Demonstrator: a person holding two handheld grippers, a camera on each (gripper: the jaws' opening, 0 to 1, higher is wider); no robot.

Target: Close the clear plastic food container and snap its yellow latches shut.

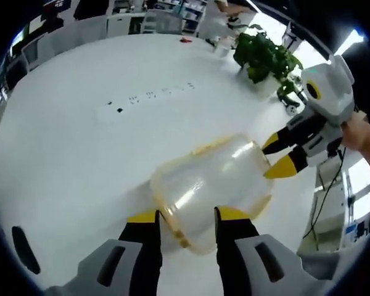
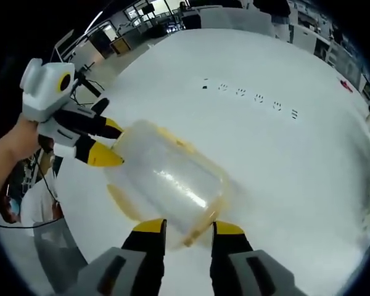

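The clear plastic container (image 1: 213,185) with a yellow rim lies on the white table (image 1: 80,154), its lid resting on it. One end of the box, with a yellow latch (image 1: 182,237), reaches in between the spread jaws of my left gripper (image 1: 186,217), which is open. My right gripper (image 1: 279,155) comes in from the right with its yellow tips against the far end. In the right gripper view the container (image 2: 169,179) runs away from my open right gripper (image 2: 189,228), whose jaws straddle the near end. The left gripper (image 2: 110,143) meets the far end.
A potted green plant (image 1: 265,55) stands at the table's far right edge. Small black marks (image 1: 151,95) run in a row across the tabletop. A person's hand (image 1: 361,135) holds the right gripper. Office furniture lines the room beyond the table.
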